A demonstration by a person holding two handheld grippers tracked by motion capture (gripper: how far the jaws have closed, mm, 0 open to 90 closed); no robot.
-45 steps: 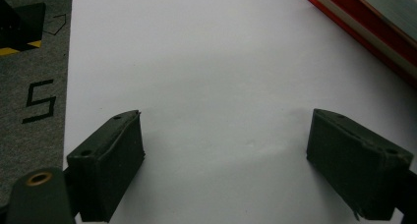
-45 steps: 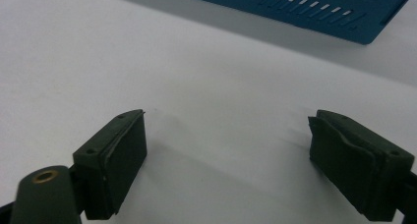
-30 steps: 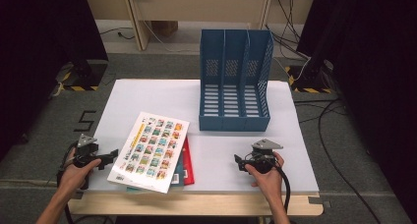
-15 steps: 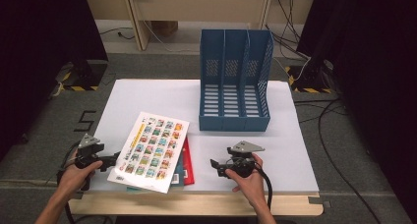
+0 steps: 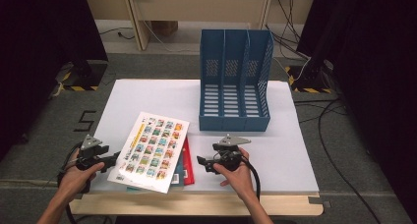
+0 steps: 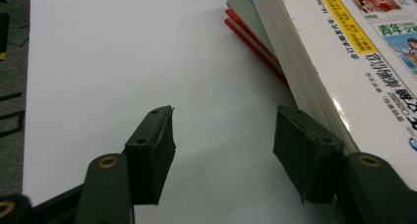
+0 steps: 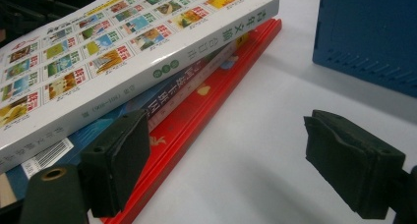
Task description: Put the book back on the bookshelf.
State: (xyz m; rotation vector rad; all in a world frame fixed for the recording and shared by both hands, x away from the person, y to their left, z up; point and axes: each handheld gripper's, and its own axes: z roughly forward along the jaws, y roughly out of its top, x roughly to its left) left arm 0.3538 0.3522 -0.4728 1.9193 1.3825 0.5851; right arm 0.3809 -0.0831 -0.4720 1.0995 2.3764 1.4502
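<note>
Blue file rack (image 5: 235, 81) stands empty; three stacked books (image 5: 156, 153) not yet lifted. Left gripper (image 5: 109, 161) and right gripper (image 5: 204, 164) flank them, jaws spread.

left tool (image 5: 114, 160) agape, right tool (image 5: 202, 164) agape

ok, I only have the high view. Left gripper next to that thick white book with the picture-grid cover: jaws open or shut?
Observer: Open. The left gripper sits over the bare white table, one pad beside the thick white book's page edge.
Operator: What's under that book?
Observer: A blue-covered book, then a thin red book at the bottom.
Operator: Right gripper?
Observer: The right gripper is open too, nothing between its jaws, facing the spines.
</note>
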